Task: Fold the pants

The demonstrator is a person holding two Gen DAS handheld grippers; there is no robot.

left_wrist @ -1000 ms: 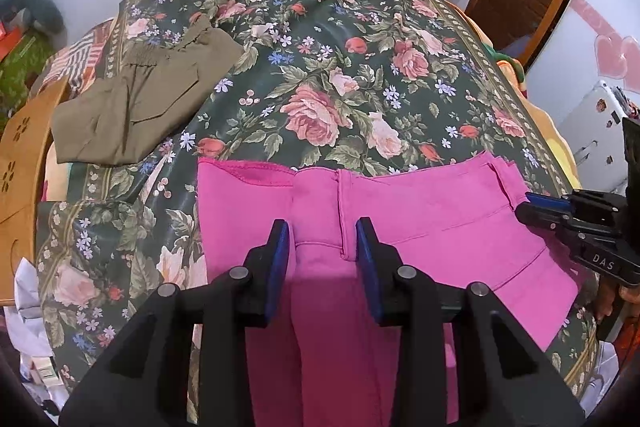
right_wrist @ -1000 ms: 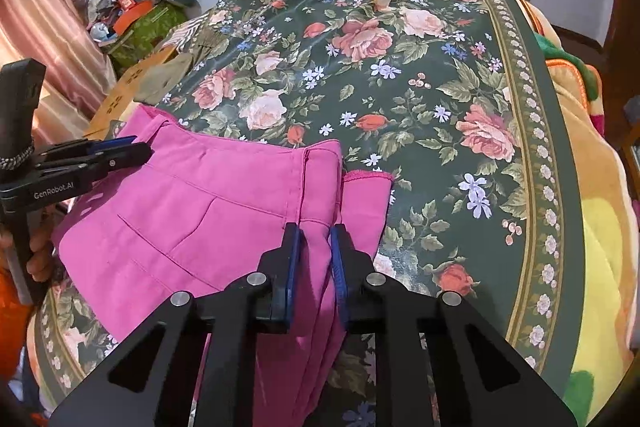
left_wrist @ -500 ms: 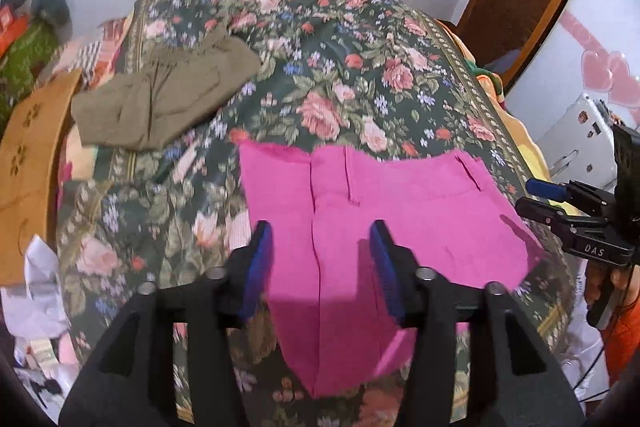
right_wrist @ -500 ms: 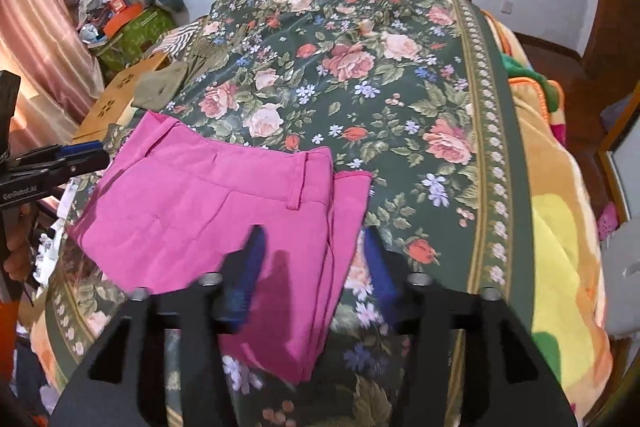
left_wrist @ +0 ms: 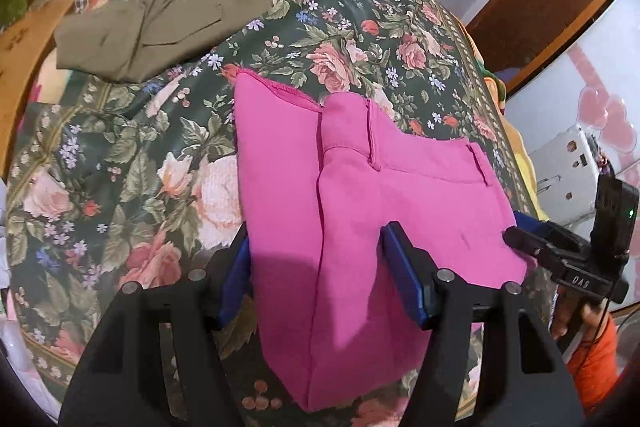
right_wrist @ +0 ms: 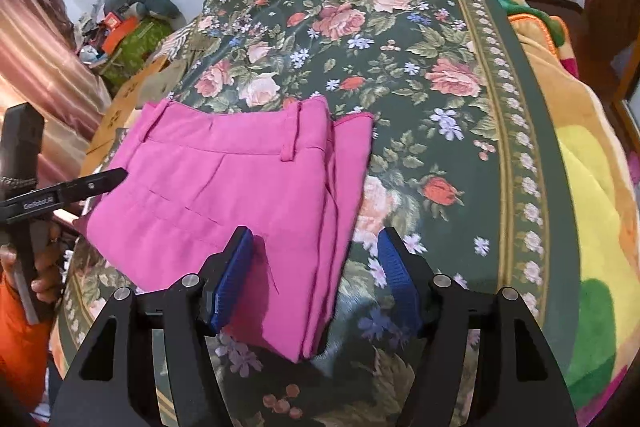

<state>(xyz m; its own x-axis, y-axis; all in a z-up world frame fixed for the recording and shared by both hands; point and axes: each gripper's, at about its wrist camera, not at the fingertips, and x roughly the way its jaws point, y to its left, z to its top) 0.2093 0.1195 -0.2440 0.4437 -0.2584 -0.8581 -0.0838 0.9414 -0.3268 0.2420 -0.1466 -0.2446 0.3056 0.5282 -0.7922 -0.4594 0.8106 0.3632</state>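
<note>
Above folded pink pants [left_wrist: 360, 211]: left tongs [left_wrist: 324, 275], right tongs [right_wrist: 316, 279] spread wide, holding nothing.

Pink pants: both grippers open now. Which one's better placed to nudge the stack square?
Left, probably. The left gripper straddles the pink pants, fingers apart over the folded stack. The right gripper hangs over the pants' edge, one finger over the bedspread.

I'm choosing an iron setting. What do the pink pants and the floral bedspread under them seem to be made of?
Pink pants: seemingly a woven fabric, matte, with crisp stitched seams, belt loops and flat folds; the fibre cannot be told. Floral bedspread: a thin printed cloth with a slight sheen, shown by pale highlights on its soft creases, perhaps synthetic or satin-like.
</note>
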